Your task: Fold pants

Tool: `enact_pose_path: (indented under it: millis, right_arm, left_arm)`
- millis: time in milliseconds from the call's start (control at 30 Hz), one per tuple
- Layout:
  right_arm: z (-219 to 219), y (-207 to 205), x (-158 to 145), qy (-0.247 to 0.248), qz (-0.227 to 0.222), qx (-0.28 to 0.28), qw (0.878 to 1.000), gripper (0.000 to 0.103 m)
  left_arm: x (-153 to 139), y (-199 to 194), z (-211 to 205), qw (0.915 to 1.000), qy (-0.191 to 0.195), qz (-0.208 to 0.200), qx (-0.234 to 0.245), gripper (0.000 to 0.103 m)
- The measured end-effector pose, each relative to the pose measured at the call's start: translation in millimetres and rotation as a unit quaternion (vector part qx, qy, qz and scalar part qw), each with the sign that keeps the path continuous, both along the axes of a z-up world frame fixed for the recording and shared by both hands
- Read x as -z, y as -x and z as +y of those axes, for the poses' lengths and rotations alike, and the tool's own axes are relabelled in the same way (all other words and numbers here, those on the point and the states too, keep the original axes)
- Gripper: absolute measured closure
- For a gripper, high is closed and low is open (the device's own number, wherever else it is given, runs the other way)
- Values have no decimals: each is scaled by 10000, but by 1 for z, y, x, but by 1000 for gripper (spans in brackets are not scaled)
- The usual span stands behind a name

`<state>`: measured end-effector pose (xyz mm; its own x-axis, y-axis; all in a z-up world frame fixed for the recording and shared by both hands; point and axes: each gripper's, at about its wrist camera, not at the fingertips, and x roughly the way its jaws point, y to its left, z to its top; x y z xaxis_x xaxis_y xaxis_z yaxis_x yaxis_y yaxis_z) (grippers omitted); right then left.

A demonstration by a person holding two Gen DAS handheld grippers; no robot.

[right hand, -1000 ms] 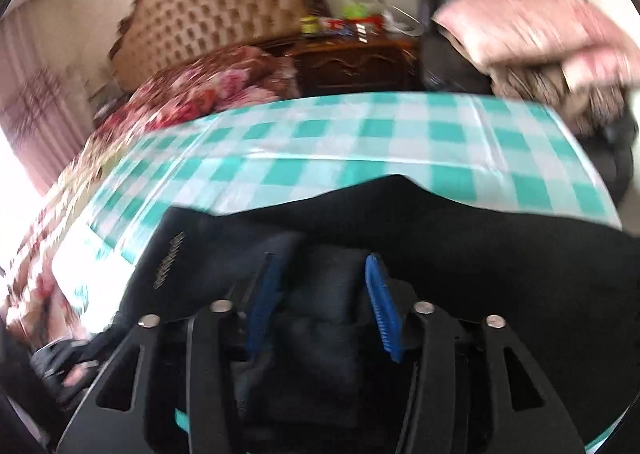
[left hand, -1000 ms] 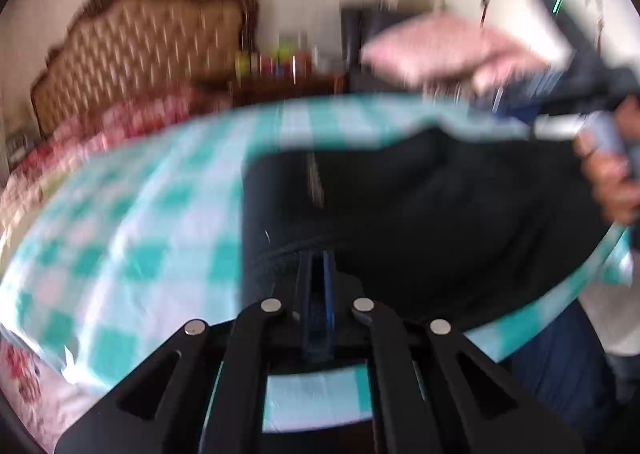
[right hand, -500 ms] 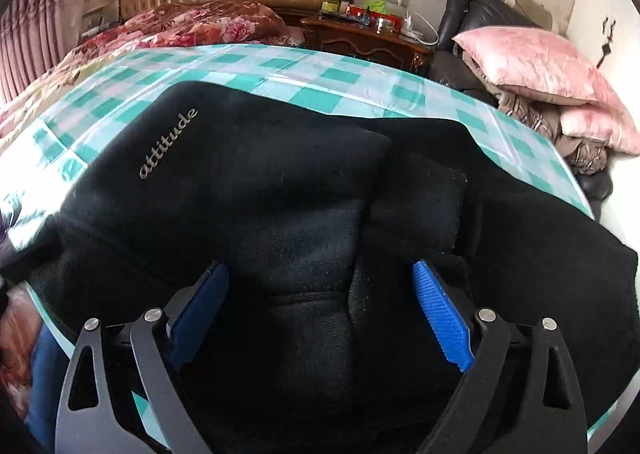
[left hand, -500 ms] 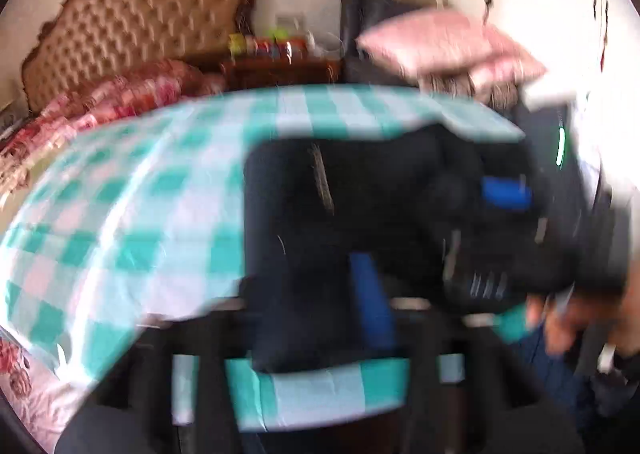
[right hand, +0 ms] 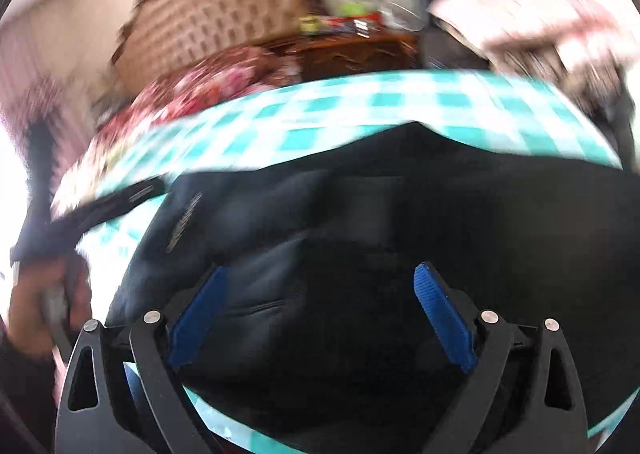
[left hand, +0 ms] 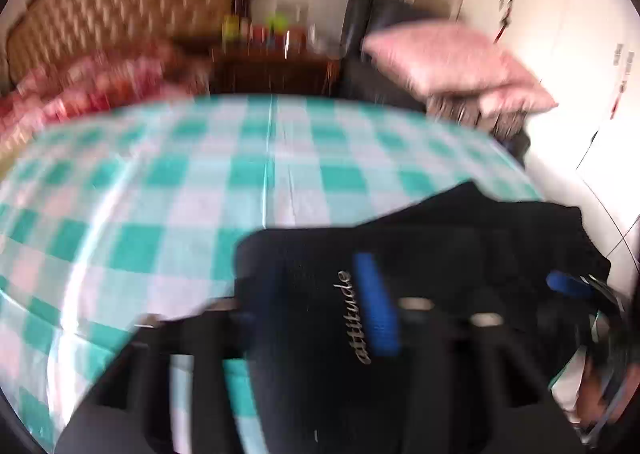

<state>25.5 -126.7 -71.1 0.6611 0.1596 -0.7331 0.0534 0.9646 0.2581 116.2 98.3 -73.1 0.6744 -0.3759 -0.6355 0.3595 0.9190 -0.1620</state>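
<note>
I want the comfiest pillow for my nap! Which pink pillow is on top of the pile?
The bigger pink pillow is on top. The smaller pink pillow pokes out from under it on the right, by the dark chair.

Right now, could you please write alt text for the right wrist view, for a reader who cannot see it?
Black pants lie bunched on a table with a teal checked cloth. The right gripper hangs over them, its blue-padded fingers spread wide and not pinching the fabric. The picture is blurred; a tufted headboard stands behind.
</note>
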Motion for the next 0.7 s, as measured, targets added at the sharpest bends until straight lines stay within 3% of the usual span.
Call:
enact_pose_path:
  millis: [133,233,300,433,467,533,567,667,700]
  right_arm:
    - [-47,-31,13,-778,606,201,9949,11]
    - [-50,-48,22,-940,790,115,9924,11]
    - [-50,-57,28,-996,887,102,9910,11]
    - [-44,-64,33,-955,983,59,9905,25]
    - [-44,-66,34,-947,1008,50,9904,27]
    - [-45,-68,36,-899,1051,47,9904,35]
    - [-44,-69,37,-875,1066,38,9904,36]
    - [-41,-73,38,-1026,1119,-120,9883,63]
    - [-38,-73,36,-1074,1128,-144,9877,70]
  left_arm:
    - [-10,85,-14,9921,-717,-922,451,44]
    - [9,159,-47,9623,-2000,-1467,1116,46]
    - [21,181,-56,9536,-2266,-1480,1316,49]
    - [47,188,-73,9304,-2914,-1634,1506,50]
    - [55,186,-80,9180,-3200,-1747,1560,52]
    - [67,181,-86,9066,-3476,-1799,1578,57]
    - [71,176,-89,9007,-3598,-1823,1612,62]
    - [76,168,-90,8847,-3909,-1932,1650,86]
    - [74,168,-87,8848,-3904,-1935,1652,89]
